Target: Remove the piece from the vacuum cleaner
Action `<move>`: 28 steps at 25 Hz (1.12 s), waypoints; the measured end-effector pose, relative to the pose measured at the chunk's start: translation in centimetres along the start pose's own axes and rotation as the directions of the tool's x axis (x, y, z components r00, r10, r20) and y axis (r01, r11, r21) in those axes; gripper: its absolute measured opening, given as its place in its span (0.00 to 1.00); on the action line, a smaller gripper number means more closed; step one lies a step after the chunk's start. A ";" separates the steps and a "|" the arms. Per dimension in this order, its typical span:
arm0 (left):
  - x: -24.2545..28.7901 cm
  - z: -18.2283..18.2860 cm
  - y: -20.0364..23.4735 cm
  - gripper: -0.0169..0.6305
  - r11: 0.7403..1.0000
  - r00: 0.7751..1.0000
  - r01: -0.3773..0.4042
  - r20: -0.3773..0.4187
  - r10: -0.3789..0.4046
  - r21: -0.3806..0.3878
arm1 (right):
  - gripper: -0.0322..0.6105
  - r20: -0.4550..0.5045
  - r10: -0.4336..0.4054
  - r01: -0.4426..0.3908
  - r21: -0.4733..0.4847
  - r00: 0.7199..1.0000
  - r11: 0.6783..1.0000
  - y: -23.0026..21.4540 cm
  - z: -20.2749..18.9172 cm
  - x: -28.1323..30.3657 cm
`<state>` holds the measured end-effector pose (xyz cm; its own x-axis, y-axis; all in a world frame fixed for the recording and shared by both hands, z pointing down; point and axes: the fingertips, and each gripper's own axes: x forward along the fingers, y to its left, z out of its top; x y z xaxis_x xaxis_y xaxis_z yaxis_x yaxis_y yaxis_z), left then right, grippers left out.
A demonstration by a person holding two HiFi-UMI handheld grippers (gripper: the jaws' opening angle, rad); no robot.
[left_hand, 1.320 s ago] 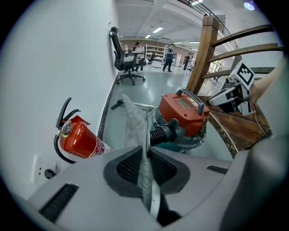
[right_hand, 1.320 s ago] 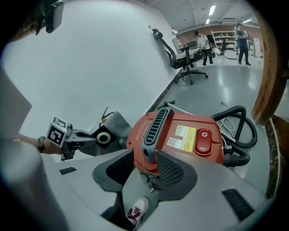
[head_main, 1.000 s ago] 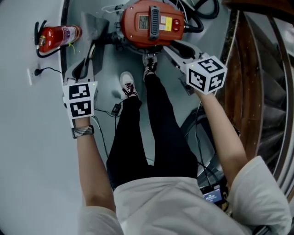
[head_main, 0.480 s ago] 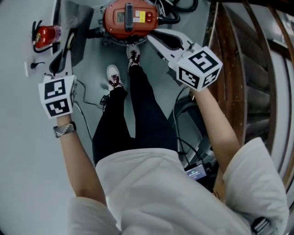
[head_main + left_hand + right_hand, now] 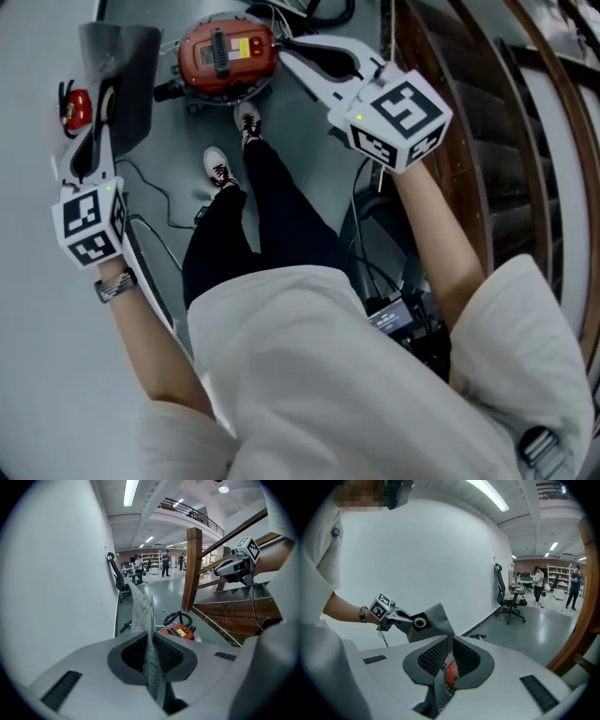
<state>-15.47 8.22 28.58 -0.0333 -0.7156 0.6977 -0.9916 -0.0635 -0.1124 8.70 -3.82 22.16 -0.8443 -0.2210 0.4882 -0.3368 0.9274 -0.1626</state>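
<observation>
Beside the white wall [image 5: 28, 281], the left gripper [image 5: 151, 644] pinches the grey fabric dust bag [image 5: 136, 66] by its edge, clear of the red canister vacuum cleaner [image 5: 217, 54]. The right gripper [image 5: 450, 644], jaws just closed together empty, hangs near the wooden staircase [image 5: 487, 112].

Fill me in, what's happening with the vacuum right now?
A person works with a gripper in each hand. The left gripper is clamped on a grey bag and holds it in the air, apart from the red vacuum cleaner on the floor below. The right gripper has just been closing its jaws, with nothing between them. The piece looks already out of the machine.
</observation>
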 end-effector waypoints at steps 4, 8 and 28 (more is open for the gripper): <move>-1.7 3.2 -0.9 0.07 0.998 0.998 0.042 0.049 -0.044 0.042 | 0.13 0.032 -0.054 0.055 -0.051 0.998 0.997 0.5 3.4 -2.2; -4.1 5.6 -1.4 0.07 0.994 0.994 0.076 0.076 -0.083 0.083 | 0.13 0.097 -0.085 0.092 -0.069 0.992 0.993 1.6 7.2 -3.6; -15.8 20.1 -3.9 0.07 0.977 0.929 0.120 0.328 -0.173 0.174 | 0.13 0.339 -0.198 0.264 -0.160 0.920 0.951 5.8 21.9 -15.1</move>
<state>-8.57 5.74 3.76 0.1810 -0.8818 0.4355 -0.9514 -0.2691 -0.1494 10.39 -1.71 -4.96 -0.8510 -0.4895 0.1903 -0.4767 0.8720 0.1115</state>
